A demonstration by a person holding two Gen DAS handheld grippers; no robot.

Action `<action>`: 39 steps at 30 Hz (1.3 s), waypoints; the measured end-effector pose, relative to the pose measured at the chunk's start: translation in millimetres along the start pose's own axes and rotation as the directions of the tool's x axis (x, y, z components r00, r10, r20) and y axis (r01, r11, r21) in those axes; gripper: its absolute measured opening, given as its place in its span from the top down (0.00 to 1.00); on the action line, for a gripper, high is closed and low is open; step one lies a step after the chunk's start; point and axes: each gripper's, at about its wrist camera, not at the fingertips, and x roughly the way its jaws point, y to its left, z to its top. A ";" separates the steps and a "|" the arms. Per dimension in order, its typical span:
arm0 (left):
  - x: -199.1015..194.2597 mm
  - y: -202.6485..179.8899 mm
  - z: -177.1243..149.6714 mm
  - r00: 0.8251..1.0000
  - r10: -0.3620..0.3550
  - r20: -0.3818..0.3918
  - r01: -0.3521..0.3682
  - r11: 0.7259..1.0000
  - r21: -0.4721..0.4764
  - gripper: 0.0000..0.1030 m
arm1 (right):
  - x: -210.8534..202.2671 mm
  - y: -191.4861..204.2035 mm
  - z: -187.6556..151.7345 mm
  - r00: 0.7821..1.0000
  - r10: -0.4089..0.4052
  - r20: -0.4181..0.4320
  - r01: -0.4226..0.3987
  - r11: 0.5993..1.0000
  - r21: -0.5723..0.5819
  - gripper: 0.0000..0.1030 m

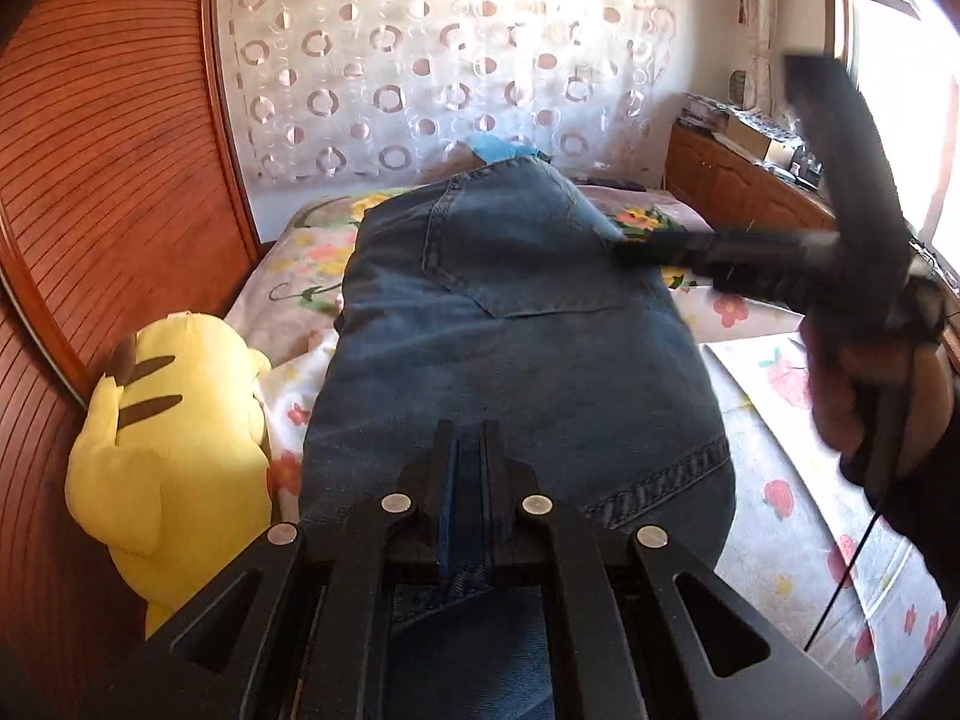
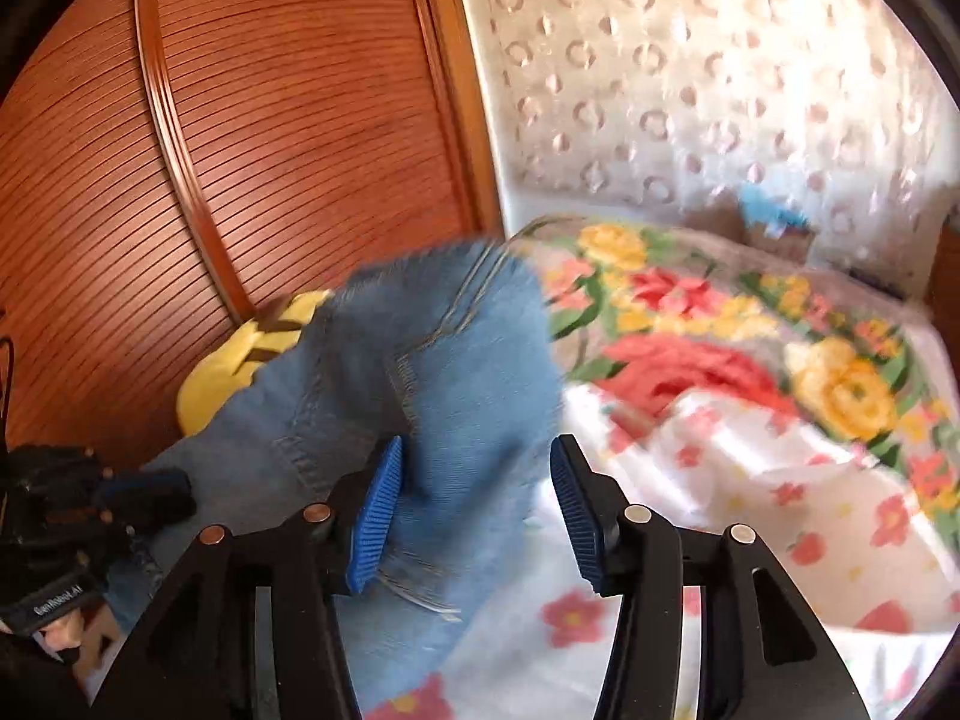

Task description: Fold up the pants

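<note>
Blue denim jeans [image 1: 510, 348] lie lengthwise on a floral bedsheet [image 1: 798, 498], back pocket up and waistband at the far end. My left gripper [image 1: 470, 450] is shut on the near denim edge, with blue fabric pinched between its jaws. My right gripper [image 1: 636, 246] reaches in from the right at the jeans' far right edge, blurred. In the right wrist view the right gripper [image 2: 474, 480] is open, its blue pads [image 2: 378, 510] wide apart, with a fold of the jeans [image 2: 432, 372] lying between and beyond them. The left gripper [image 2: 144, 495] shows at lower left on the denim.
A yellow plush toy [image 1: 174, 468] sits against the ribbed wooden wardrobe [image 1: 108, 180] left of the jeans. A flowered blanket [image 2: 750, 336] covers the far bed. A patterned curtain [image 1: 432, 60] hangs behind. A wooden cabinet [image 1: 738, 180] with clutter stands at the right by the window.
</note>
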 end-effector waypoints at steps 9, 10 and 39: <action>10.4 4.6 2.7 1.000 -0.002 -0.007 0.002 0.999 -0.035 0.94 | 12.3 45.5 29.9 0.998 0.068 0.009 -0.067 0.989 -0.133 0.61; 12.0 5.3 1.4 1.000 -0.003 -0.011 0.003 0.999 -0.043 0.94 | 26.9 37.6 26.0 0.999 0.021 -0.031 -0.025 0.991 -0.131 0.65; -106.5 -85.7 -2.8 0.983 0.003 0.183 -0.002 1.000 -0.007 0.24 | -226.6 74.5 -129.3 0.987 -0.112 0.111 0.115 0.993 -0.022 0.65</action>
